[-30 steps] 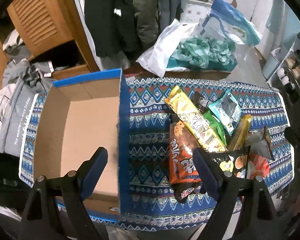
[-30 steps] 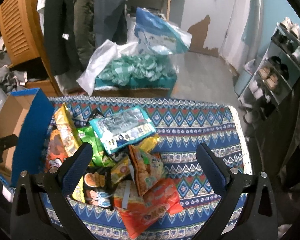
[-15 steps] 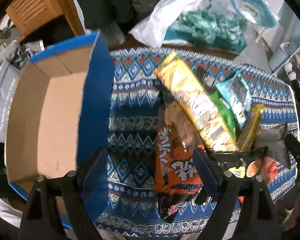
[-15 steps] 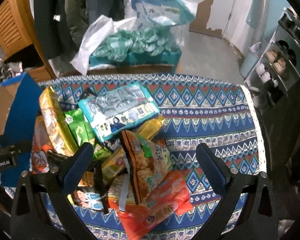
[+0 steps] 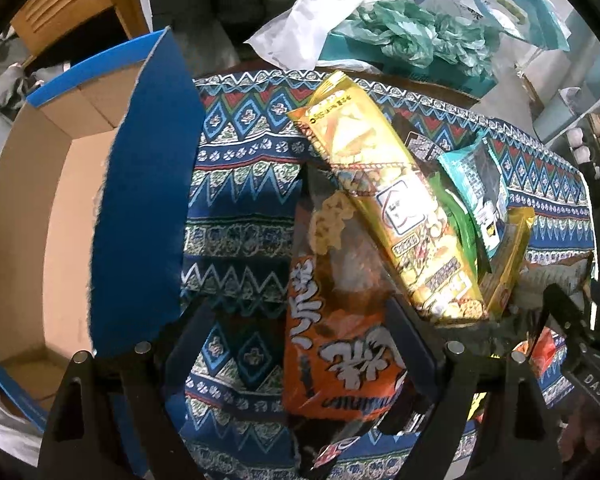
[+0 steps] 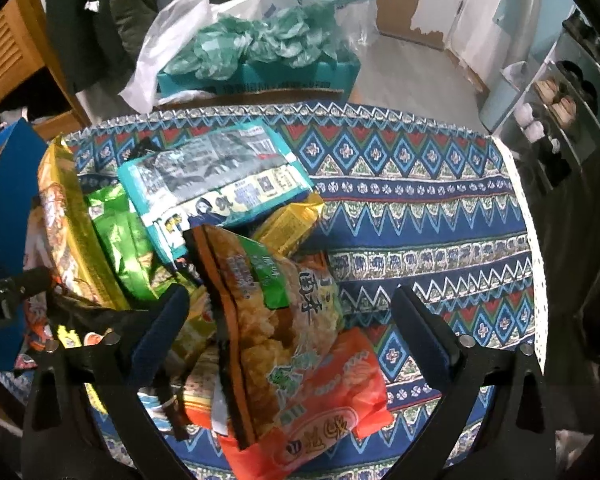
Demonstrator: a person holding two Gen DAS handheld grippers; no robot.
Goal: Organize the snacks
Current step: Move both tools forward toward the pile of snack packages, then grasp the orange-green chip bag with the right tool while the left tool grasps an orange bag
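A pile of snack bags lies on the patterned tablecloth (image 5: 240, 208). My left gripper (image 5: 300, 344) is open, low over an orange snack bag (image 5: 340, 352) that lies between its jaws. A long yellow bag (image 5: 388, 200) lies to its right. An open cardboard box with blue outer walls (image 5: 148, 200) stands on the left and looks empty. My right gripper (image 6: 292, 320) is open over an orange-and-green bag (image 6: 268, 300) and a red-orange bag (image 6: 332, 408). A teal bag (image 6: 220, 176) tops the pile.
A teal box with green plastic and a white bag (image 6: 260, 48) stands behind the table. Hanging coats (image 6: 100, 8) and a wooden cabinet (image 5: 60, 8) are at the back left. A shoe rack (image 6: 560, 104) is on the right. The cloth's right half (image 6: 420, 208) is bare.
Both grippers moved forward and down toward the snack pile. The left gripper shifted right from the box edge, so the orange bag now lies between its jaws. Both stayed open.
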